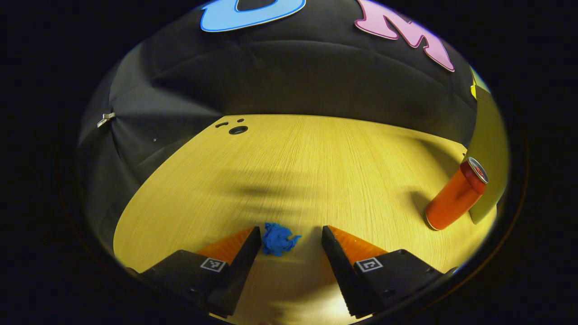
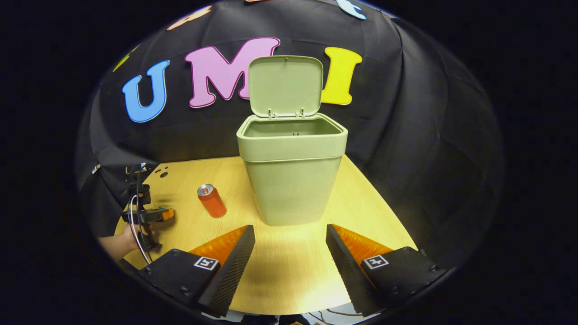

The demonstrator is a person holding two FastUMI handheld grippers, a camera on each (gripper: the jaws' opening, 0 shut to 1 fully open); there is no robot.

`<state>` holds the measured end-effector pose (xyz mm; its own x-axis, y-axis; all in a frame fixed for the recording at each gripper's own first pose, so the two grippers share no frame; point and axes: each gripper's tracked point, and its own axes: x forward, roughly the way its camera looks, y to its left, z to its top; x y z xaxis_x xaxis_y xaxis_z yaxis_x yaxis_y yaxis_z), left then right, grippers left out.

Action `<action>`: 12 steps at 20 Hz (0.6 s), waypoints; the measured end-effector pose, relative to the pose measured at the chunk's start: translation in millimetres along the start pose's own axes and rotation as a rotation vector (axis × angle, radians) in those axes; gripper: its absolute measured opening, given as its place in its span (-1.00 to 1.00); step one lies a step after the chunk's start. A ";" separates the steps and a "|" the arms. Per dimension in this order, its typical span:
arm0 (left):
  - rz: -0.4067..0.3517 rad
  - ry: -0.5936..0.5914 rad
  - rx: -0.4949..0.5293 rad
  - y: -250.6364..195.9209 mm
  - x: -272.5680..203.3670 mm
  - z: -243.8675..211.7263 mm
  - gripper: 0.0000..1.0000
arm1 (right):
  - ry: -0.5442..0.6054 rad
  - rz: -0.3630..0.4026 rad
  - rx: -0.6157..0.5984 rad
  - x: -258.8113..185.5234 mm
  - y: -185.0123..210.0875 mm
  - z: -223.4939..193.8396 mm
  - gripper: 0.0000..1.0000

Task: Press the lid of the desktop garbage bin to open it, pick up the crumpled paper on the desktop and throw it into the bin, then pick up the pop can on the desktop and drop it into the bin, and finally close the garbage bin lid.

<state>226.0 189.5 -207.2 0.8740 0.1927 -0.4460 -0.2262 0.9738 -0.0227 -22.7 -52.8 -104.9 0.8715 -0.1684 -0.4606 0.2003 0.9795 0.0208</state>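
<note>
A pale wooden desktop (image 1: 316,162) runs back to the booth's black cloth wall. In the left gripper view, low and centre, the left gripper (image 1: 291,237) stands with its jaws wide apart and holding nothing, the blue crumpled paper (image 1: 277,239) lying between the fingertips, nearer the left one; it looks lined up for a pinch. At the right edge the orange pop can (image 1: 456,194) stands beside the bin wall. In the right gripper view the green garbage bin (image 2: 291,180) sits centre, its lid (image 2: 285,85) upright, ready for the paper. The right gripper (image 2: 290,234), low in the frame, is spread wide and empty, apparently waiting.
</note>
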 end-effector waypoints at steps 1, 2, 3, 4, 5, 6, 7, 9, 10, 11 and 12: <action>0.003 -0.009 -0.003 1.5 2.2 2.1 0.75 | 0.005 0.000 0.010 -0.8 1.2 -1.8 0.99; 0.005 -0.004 -0.004 2.0 1.6 0.9 0.69 | 0.009 0.002 0.017 -1.2 2.7 -4.4 0.99; 0.000 -0.006 -0.007 3.2 0.5 -0.3 0.60 | 0.015 0.002 0.019 -0.7 4.1 -6.3 0.99; -0.004 -0.003 -0.007 3.4 0.7 -0.9 0.49 | 0.020 0.004 0.019 -1.1 5.5 -8.6 0.99; -0.002 -0.006 -0.002 5.7 -0.2 -1.7 0.42 | 0.026 0.008 0.017 -0.6 7.5 -10.8 0.99; 0.000 -0.007 -0.003 8.0 -0.6 -2.1 0.32 | 0.029 0.009 0.015 -1.4 8.5 -13.3 0.99; -0.002 -0.010 -0.010 9.3 -1.1 -1.4 0.14 | 0.029 0.011 0.015 -3.1 10.4 -14.6 0.99; -0.006 -0.015 -0.019 11.6 -0.1 -1.9 -0.22 | 0.026 0.015 0.020 -7.3 13.1 -16.9 0.99; -0.010 -0.015 -0.021 11.6 -1.0 -0.8 -0.31 | 0.025 0.014 0.018 -9.6 12.5 -19.0 0.99; -0.013 -0.011 -0.015 11.0 -2.4 -2.0 -0.35 | 0.027 0.011 0.015 -11.4 11.2 -20.3 0.99; -0.019 -0.006 -0.003 9.6 -3.5 -2.0 -0.42 | 0.028 0.009 0.017 -14.4 9.7 -22.6 0.99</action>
<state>219.9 197.9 -207.7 0.8808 0.1745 -0.4401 -0.2105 0.9770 -0.0338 -43.5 -38.4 -118.1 0.8603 -0.1566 -0.4852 0.2004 0.9789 0.0394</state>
